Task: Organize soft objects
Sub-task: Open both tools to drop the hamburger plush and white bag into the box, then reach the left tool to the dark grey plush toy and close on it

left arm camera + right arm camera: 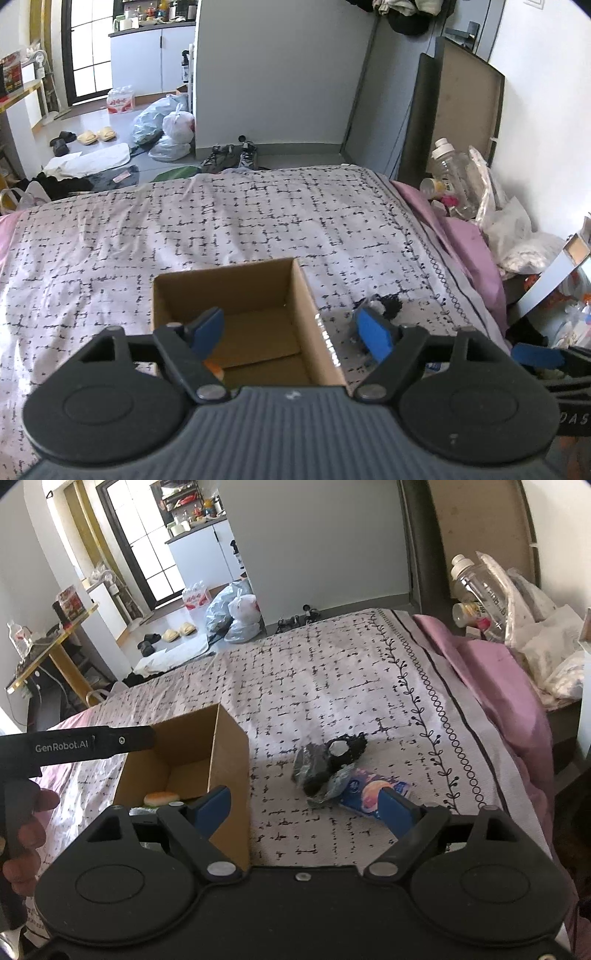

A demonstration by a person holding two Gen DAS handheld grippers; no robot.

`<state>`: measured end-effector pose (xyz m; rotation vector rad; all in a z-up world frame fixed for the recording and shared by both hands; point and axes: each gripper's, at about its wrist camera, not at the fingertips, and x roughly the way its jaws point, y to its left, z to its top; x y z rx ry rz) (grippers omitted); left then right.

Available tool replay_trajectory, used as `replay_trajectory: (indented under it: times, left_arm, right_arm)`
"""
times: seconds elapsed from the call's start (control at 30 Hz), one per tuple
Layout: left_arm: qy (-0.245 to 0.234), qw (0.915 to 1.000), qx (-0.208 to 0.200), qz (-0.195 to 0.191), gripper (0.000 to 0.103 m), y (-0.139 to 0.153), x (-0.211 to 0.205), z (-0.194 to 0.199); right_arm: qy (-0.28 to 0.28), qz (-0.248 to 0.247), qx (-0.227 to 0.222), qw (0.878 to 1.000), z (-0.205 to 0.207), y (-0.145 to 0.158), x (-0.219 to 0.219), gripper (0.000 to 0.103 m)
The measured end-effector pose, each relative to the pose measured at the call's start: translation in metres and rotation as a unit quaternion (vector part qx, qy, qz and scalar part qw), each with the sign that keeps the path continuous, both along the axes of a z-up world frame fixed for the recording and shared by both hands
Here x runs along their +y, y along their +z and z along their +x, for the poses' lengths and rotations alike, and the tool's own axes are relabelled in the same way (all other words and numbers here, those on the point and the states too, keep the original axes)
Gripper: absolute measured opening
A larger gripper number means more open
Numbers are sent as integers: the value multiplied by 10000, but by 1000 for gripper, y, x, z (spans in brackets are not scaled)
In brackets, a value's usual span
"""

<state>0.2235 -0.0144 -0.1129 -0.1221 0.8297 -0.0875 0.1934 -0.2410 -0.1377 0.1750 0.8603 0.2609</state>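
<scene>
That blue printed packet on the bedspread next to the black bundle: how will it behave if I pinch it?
The blue packet lies flat and looks like a thin soft pack, so it probably squashes and droops rather than staying stiff. Its printed wrapper looks glossy, so it may slip between the fingers. Crinkled clear plastic overlaps one end and might drag along.

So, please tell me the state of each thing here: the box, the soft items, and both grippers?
cardboard box: open on top, upright on the bed
burger-shaped toy: lying inside the box
black bundle in clear wrap: on the bedspread, outside the box
blue packet: on the bedspread, touching the bundle
left gripper: open, nothing between its jaws
right gripper: open, holding nothing
</scene>
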Motion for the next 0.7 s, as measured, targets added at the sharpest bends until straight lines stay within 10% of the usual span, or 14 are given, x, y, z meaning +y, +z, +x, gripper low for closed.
replay_trajectory:
  times: [0.7]
  left_arm:
    - [-255,9988,274,-303,77,-16,-65,36]
  right_arm:
    - [-577,855,627,9927,33,-33,-50,50]
